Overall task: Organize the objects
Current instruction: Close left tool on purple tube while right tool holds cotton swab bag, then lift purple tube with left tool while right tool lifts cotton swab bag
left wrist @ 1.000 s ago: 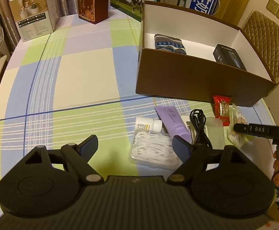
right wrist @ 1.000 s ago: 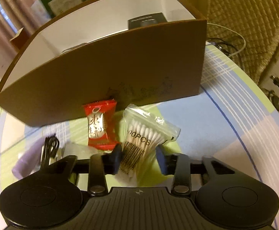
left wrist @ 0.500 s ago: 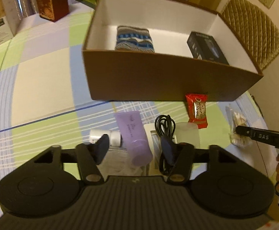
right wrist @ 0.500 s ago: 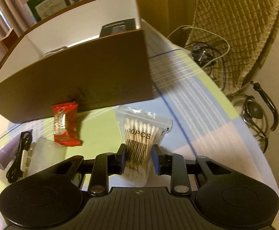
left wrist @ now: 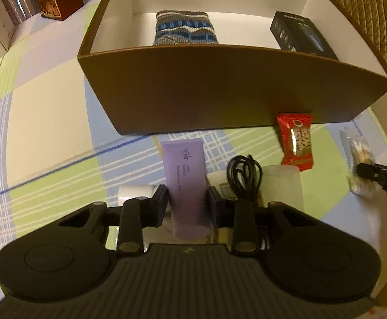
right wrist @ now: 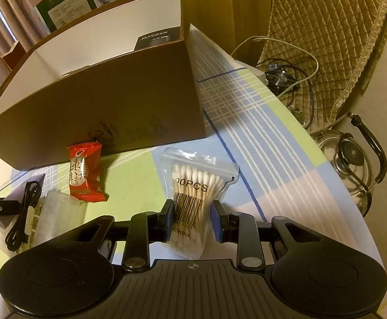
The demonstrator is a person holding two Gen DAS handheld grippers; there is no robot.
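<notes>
Inside the box (left wrist: 220,85) at 12 o'clock sit two items; I now clamp the purple tube (left wrist: 186,183) in my left gripper (left wrist: 186,199), whose jaws have just been closing, and the swab bag (right wrist: 193,194) in my right gripper (right wrist: 192,214), five pieces still outside.

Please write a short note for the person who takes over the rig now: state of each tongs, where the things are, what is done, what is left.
Left tongs: jaws have just been closing, now pressing the purple tube, which lies on the table.
Right tongs: shut on the cotton swab bag, also on the table.
Done: knitted item and black box are inside the brown box.
Left: both gripped items, red snack packet, black cable, small white bottle and the clear plastic case remain outside, in front of the box.
</notes>
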